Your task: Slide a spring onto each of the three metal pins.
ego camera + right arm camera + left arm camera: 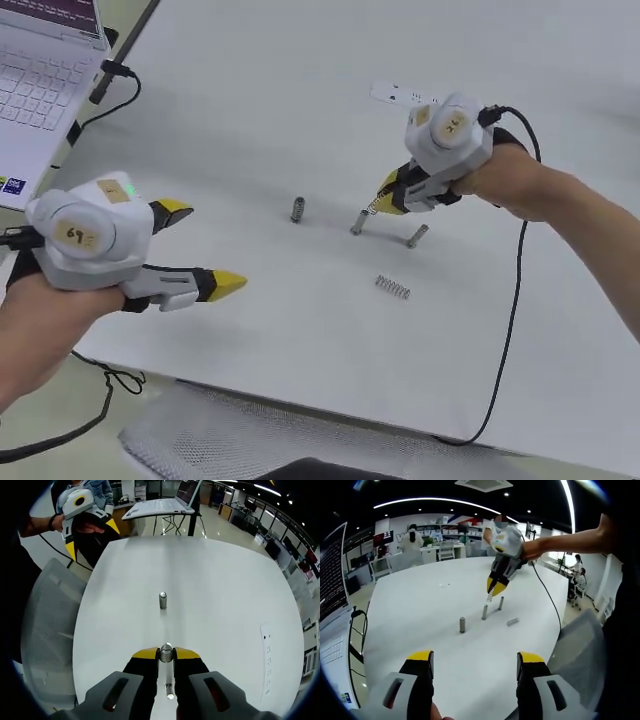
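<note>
**Head view:** left tongs (200, 246) sit low on the left, spread wide with nothing between them, above the worktop (250, 100). Right tongs (389, 201) are pinching the held spring (375, 206). It angles down to the top of the middle pin (359, 222) — can't tell if they touch. The first pin (298, 209), to the left, is upright and already wears a spring. The third pin (418, 236), to the right, is bare. The loose spring (392, 288) lies flat nearer the person, apart from the pins. A laptop (40, 80) is at the far left corner and a paper strip (405, 96) lies beyond the right tongs.

**Left gripper view:** left tongs (476, 657) are at the bottom, jaws wide apart and empty. Right tongs (493, 585) are across the worktop, with the held spring (490, 596) hanging from the tips just over the middle pin (484, 612). The first pin (462, 624) is the nearest of the three and the third pin (501, 603) is behind. The loose spring (513, 622) lies flat to the right.

**Right gripper view:** right tongs (166, 653) are closed on the held spring (166, 655), seen end-on between the yellow tips. The middle pin (170, 690) shows lower in the gap between the jaws. The first pin (163, 600) stands straight ahead with its spring on. Left tongs (91, 538) are at upper left, jaws apart — laptop (155, 507) behind them, mesh chair (45, 625) at the left edge.
</note>
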### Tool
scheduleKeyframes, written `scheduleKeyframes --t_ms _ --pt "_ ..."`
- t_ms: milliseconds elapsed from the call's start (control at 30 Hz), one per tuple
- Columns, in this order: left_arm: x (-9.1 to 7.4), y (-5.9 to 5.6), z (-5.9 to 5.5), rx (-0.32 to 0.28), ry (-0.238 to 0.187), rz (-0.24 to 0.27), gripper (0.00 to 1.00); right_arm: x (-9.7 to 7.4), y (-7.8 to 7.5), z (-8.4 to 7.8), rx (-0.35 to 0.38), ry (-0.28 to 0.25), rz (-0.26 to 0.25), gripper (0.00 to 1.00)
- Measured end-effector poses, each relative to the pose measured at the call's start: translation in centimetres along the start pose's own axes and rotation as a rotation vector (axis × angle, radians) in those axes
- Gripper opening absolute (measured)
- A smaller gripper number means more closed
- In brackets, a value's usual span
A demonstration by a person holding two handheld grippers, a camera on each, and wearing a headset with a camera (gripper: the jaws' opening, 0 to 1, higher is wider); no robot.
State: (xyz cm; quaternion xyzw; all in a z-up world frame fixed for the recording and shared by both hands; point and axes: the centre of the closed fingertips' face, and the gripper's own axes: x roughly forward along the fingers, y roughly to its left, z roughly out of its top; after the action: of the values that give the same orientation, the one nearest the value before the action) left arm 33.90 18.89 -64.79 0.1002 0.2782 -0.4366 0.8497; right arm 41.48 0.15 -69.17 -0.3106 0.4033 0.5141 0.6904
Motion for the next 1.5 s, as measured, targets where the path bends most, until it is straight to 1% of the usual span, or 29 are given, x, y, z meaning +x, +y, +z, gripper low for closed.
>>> scheduleKeyframes --t_ms 333,633,867,900,1333,1500 --pt "-0.3 0.4 -0.3 -0.01 0.001 0.011 0.62 0.9 0.0 0.0 -0.01 0.016 0.016 0.09" --pt "-0.5 0.4 -0.6 -0.022 0.002 0.015 0.62 1.6 -0.1 -0.4 -0.024 0.041 0.026 0.09" --pt "-0.5 0.5 -0.7 -0.028 0.003 0.018 0.62 1.9 -0.1 -0.5 -0.03 0.048 0.028 0.09" --pt "-0.5 0.5 -0.7 -0.028 0.004 0.018 0.62 2.1 -0.3 -0.6 -0.031 0.051 0.031 0.09" --pt "-0.5 0.6 -0.6 -0.029 0.004 0.019 0.62 3.0 -0.6 -0.8 -0.042 0.066 0.043 0.09" --pt "-0.6 0.7 -0.7 -0.03 0.008 0.021 0.62 3.6 -0.5 -0.9 -0.06 0.085 0.048 0.09"
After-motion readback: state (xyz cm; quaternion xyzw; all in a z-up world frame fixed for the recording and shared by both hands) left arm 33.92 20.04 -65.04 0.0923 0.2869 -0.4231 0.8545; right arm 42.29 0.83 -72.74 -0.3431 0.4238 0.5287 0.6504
